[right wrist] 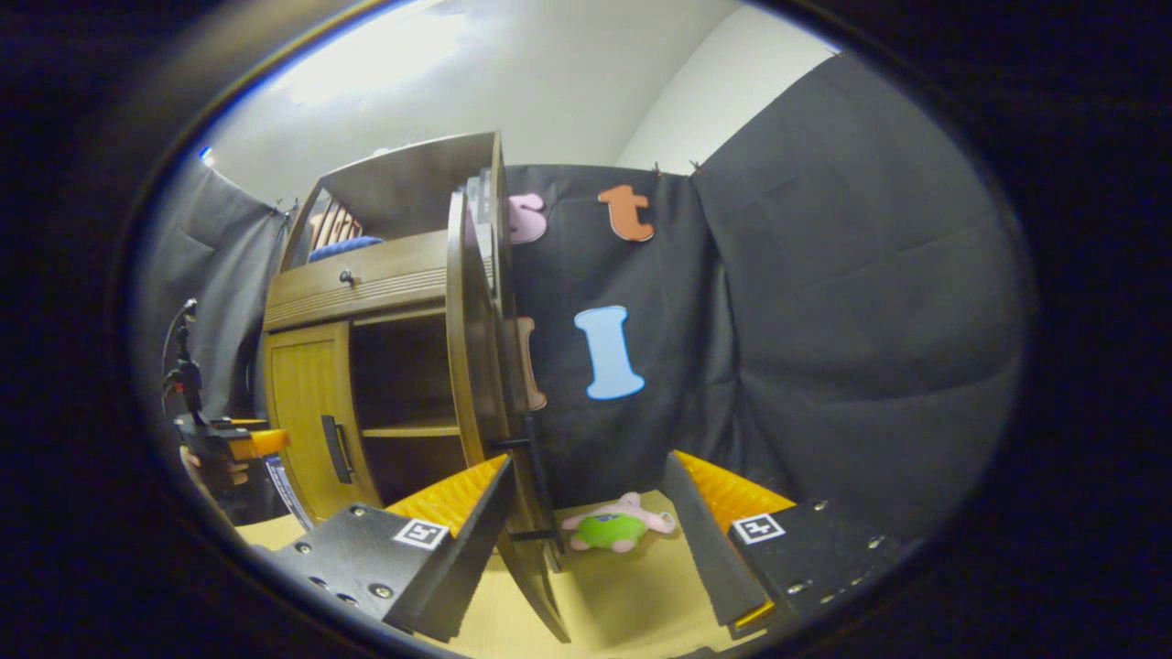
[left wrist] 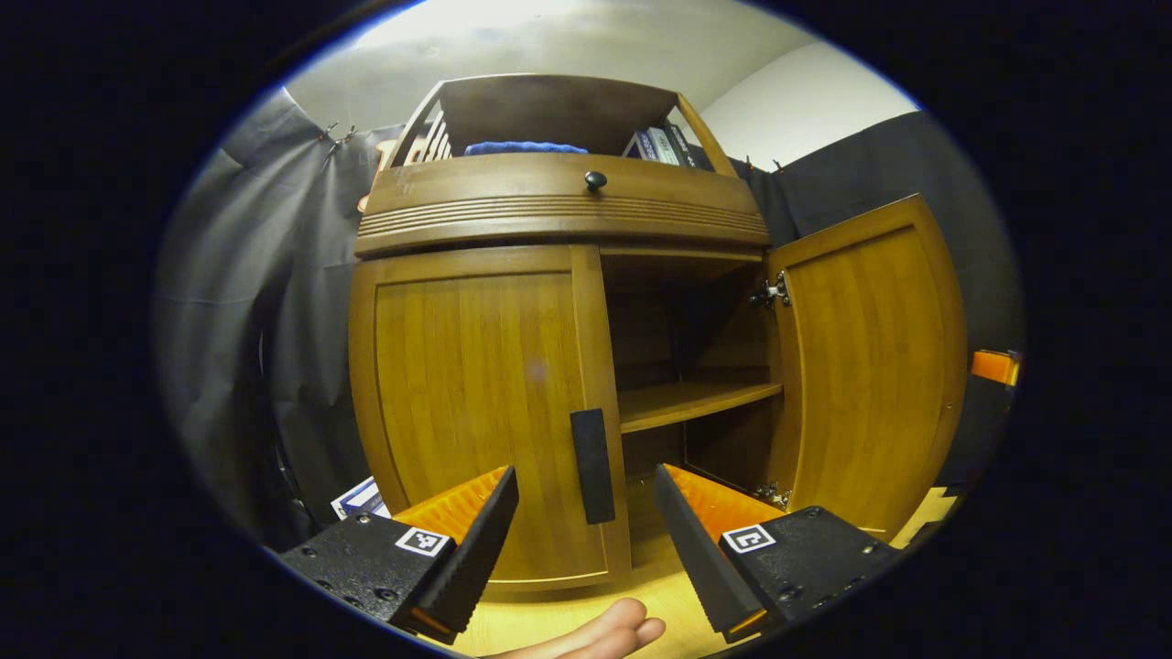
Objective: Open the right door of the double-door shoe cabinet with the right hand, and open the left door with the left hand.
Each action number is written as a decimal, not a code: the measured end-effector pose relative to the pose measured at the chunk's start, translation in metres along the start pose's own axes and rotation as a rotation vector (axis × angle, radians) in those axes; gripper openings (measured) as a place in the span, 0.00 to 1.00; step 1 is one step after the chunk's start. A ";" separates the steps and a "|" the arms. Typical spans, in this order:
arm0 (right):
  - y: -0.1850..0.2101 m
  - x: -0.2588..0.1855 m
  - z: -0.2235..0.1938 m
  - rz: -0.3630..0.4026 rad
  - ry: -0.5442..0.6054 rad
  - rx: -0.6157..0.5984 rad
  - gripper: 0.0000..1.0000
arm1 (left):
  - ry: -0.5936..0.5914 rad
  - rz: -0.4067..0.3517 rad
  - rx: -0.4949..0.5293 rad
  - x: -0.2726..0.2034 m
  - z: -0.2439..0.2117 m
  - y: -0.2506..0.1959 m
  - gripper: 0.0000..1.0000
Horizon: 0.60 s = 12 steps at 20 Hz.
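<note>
We face the shoe cabinet (left wrist: 558, 366): its right door (left wrist: 870, 366) hangs open at 3 o'clock, while the left door (left wrist: 485, 412) is shut at 9, stiff wood on hinges, best taken by its handle (left wrist: 592, 465). Our left gripper (left wrist: 586, 522) gapes, empty, before that handle; our right gripper (right wrist: 586, 522) is spread too. A plush toy (right wrist: 615, 526) lies clear.

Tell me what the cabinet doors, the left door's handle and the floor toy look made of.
Left door and right door: likely varnished wood or veneer, grain visible. Handle: matte dark bar, plastic or metal, unclear. Toy: soft plush, by its rounded shape.
</note>
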State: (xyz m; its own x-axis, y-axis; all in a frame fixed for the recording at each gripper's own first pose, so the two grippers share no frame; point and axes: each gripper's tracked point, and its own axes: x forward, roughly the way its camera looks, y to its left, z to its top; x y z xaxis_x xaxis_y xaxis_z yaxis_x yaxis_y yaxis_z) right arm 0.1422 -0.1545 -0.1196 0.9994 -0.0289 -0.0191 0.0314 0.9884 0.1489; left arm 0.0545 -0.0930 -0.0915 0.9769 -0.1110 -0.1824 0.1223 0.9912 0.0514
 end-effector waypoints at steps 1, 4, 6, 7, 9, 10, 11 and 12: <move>-0.005 -0.009 0.000 -0.011 -0.003 -0.014 0.94 | 0.014 0.011 -0.011 0.005 -0.005 0.001 0.92; -0.005 -0.032 0.015 -0.010 -0.037 -0.007 0.98 | 0.019 0.026 -0.049 0.023 -0.014 -0.002 0.92; -0.006 -0.043 0.023 -0.006 -0.047 -0.008 0.94 | 0.047 0.023 -0.043 0.040 -0.022 -0.009 0.92; -0.003 -0.049 0.026 -0.001 -0.050 -0.010 0.94 | 0.055 0.026 -0.044 0.048 -0.025 -0.010 0.92; 0.013 -0.057 0.032 0.030 -0.058 -0.016 0.94 | 0.054 0.039 -0.029 0.066 -0.026 -0.013 0.93; 0.020 -0.061 0.034 0.043 -0.060 -0.023 0.94 | 0.035 0.048 -0.028 0.074 -0.022 -0.014 0.92; 0.024 -0.064 0.035 0.044 -0.061 -0.029 0.94 | 0.015 0.055 -0.030 0.082 -0.020 -0.013 0.92; 0.025 -0.067 0.038 0.034 -0.063 -0.031 0.98 | 0.017 0.064 -0.037 0.088 -0.022 -0.011 0.92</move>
State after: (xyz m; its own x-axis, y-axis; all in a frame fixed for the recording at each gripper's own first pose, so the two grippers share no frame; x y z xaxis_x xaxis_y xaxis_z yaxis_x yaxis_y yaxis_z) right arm 0.0770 -0.1340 -0.0773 0.9989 -0.0031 0.0477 -0.0026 0.9930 0.1180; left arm 0.1356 -0.1123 -0.1295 0.9793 -0.0462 -0.1968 0.0526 0.9982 0.0275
